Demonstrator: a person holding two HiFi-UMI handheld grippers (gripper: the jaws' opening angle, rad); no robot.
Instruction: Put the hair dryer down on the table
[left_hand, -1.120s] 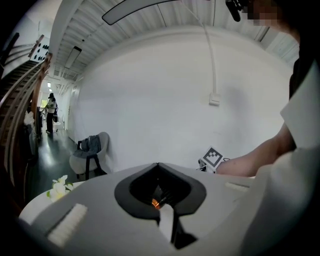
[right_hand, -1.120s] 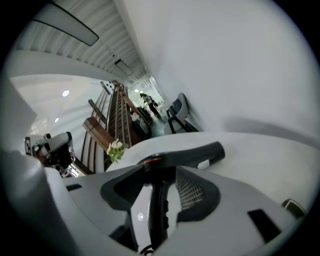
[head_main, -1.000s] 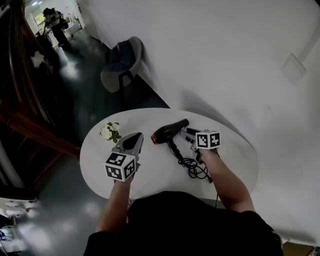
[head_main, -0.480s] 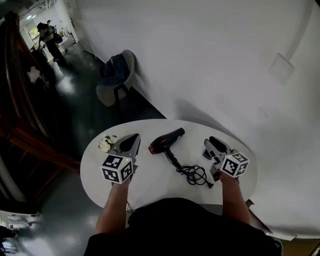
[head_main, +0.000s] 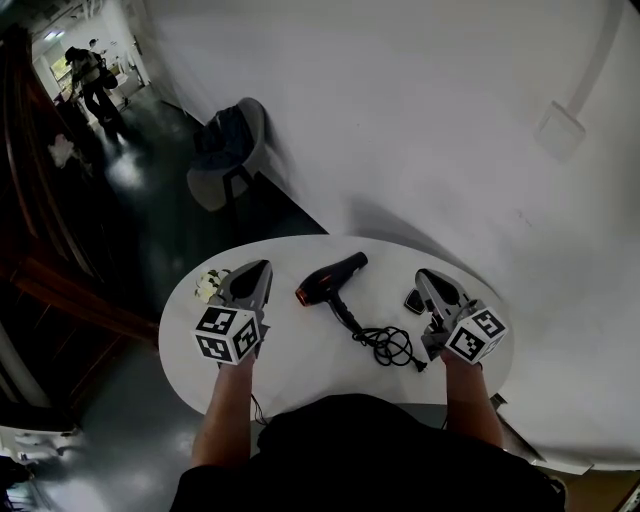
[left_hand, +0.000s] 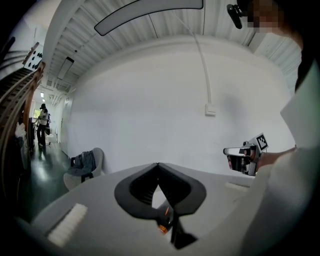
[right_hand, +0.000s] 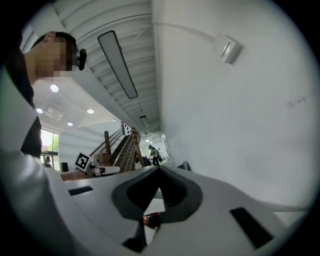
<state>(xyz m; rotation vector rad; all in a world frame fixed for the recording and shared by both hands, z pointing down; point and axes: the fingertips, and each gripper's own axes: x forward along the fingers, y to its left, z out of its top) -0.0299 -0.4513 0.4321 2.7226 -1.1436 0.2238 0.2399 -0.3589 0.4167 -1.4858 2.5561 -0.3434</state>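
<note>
Table (head_main: 300, 352): hair dryer (head_main: 330, 279) lies between clenched left tool (head_main: 262, 266) and right tool (head_main: 424, 275) closing empty.

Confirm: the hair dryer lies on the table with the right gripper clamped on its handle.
Not clamped. The hair dryer lies on the table with the right gripper closing shut on nothing, apart from its handle; the head view shows it.

White oval table (head_main: 290, 350) bears hair dryer (head_main: 330, 280), its coiled cord (head_main: 390, 345), white flowers (head_main: 208, 287).
</note>
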